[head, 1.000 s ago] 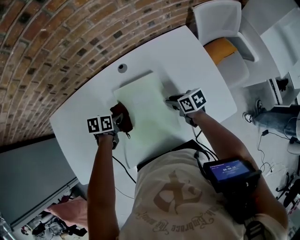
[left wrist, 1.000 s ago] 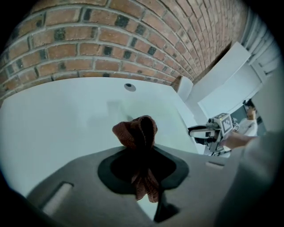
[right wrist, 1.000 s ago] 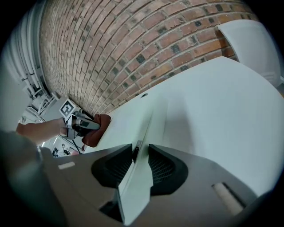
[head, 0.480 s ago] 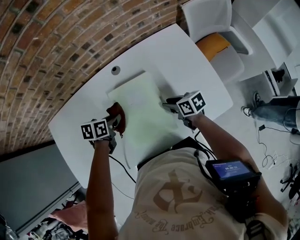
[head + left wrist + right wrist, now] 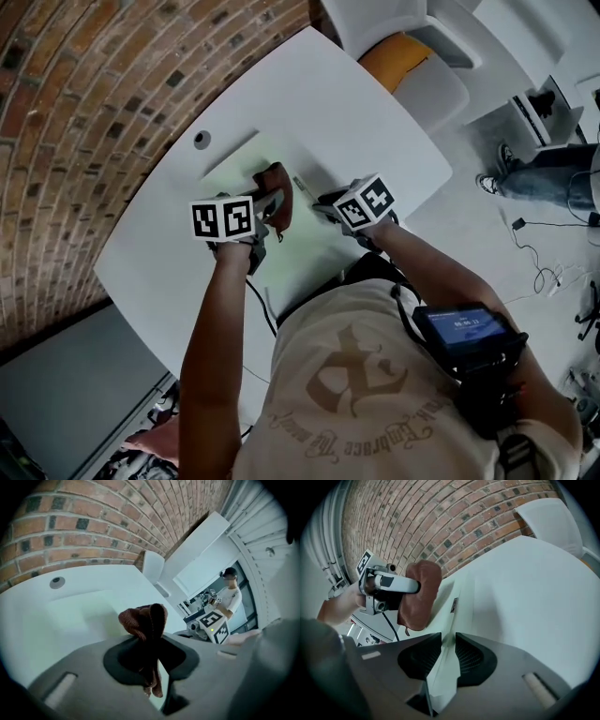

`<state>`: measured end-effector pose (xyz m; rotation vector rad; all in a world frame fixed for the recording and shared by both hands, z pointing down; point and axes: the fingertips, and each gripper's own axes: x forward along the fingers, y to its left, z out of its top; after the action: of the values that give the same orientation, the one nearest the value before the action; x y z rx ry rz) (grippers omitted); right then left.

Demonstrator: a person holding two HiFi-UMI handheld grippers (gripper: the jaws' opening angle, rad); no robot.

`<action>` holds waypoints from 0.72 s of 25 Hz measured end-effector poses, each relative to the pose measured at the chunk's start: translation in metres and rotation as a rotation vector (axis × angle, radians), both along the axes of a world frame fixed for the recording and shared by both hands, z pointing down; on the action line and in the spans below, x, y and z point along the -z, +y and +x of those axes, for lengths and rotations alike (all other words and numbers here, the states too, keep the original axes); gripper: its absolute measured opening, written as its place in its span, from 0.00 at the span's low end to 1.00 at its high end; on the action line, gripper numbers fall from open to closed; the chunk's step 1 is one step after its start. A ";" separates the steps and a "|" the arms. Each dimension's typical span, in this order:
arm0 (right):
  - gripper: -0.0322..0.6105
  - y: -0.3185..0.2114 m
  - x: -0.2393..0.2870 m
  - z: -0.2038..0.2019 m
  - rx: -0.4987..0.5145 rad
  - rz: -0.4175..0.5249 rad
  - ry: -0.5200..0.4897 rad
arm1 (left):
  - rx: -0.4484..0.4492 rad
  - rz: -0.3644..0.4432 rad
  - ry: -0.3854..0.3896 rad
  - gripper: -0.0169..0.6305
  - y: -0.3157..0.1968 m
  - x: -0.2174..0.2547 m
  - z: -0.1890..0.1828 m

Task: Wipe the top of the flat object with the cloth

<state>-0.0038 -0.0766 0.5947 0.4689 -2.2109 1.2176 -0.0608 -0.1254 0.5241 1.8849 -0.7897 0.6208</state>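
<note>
1. On the white table (image 5: 328, 84) the board (image 5: 239, 167) lies flat. It is pale green, and its long side runs away from the person toward a brick wall.
2. Left gripper (image 5: 150, 644): the jaws are clamped on the cloth (image 5: 144, 619). The cloth is a brown bunch that stands out past the fingertips, with a tail hanging below them.
3. The head view places the cloth over the board, toward its right edge and near the other gripper. No view confirms whether the cloth touches the surface.
4. Right gripper (image 5: 444, 641): the jaws have just been closing. They now stand narrow, with the board's right edge between them and the pads against it. This is judged to be a steadying hold rather than a lift, since the board sits level on the table.
5. Step in hand, as judged: a wiping pass across the board's top, with one gripper working the cloth and the other pinning the board.
6. Progress cannot be rated. The surface shows no dirt or streaks to tell wiped parts from unwiped ones.
7. The next move calls for the cloth to be pressed down onto the board and drawn across it in overlapping passes that reach the far end.
8. Only the cloth should meet the surface, not the hard jaw tips.
9. The edge hold needs to be firm enough that the board does not slide under the strokes. The two grippers stand close together, so each pass should stop short of the right one.
</note>
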 end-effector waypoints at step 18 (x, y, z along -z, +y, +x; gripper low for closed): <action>0.21 0.003 -0.002 0.004 -0.017 -0.030 0.014 | -0.034 -0.045 -0.185 0.14 0.003 -0.045 -0.003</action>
<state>0.0005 -0.0735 0.5965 0.4832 -2.1784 1.2510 -0.0635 -0.1228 0.5687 1.8211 -0.8550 0.8368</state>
